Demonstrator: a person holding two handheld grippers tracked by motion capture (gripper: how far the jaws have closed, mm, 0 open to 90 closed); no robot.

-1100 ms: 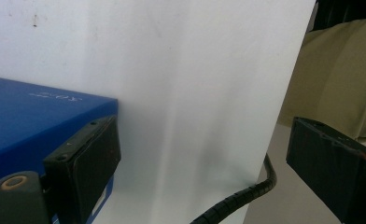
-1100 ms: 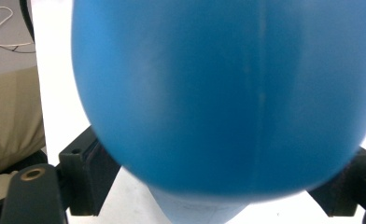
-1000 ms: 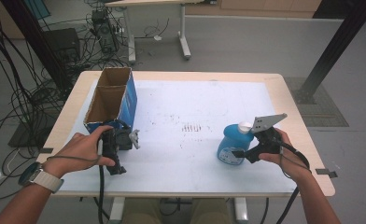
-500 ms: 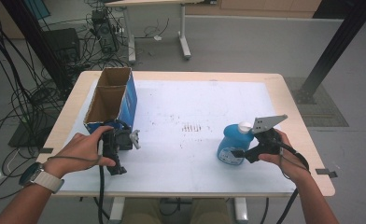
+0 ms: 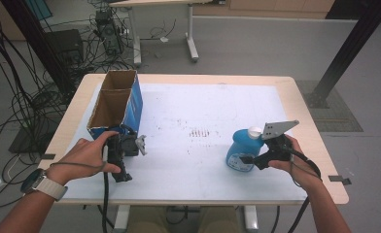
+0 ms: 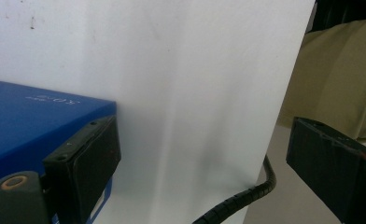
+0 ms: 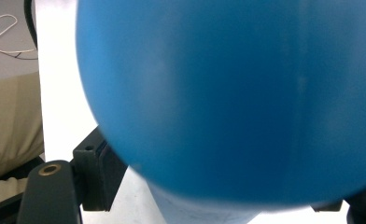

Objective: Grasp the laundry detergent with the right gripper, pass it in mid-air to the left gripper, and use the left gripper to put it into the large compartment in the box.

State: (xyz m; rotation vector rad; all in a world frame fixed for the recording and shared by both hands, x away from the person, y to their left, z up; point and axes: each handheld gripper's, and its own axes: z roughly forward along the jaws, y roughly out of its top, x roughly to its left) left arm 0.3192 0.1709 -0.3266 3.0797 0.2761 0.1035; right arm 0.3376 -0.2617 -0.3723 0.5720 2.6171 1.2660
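White tabletop [image 5: 188, 111], upright blue bottle [image 5: 241, 149], cap up, right tool [image 5: 249, 159] gripping

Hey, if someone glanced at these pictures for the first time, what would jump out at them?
The blue bottle with a white cap, at the table's right, sits between the right gripper's jaws. At the left stands an open blue cardboard box, with the left gripper at its near end, one jaw beside its blue wall.

The blue bottle [image 7: 237, 93] is blurred, hiding the right gripper [image 7: 228, 186] jaw tips.
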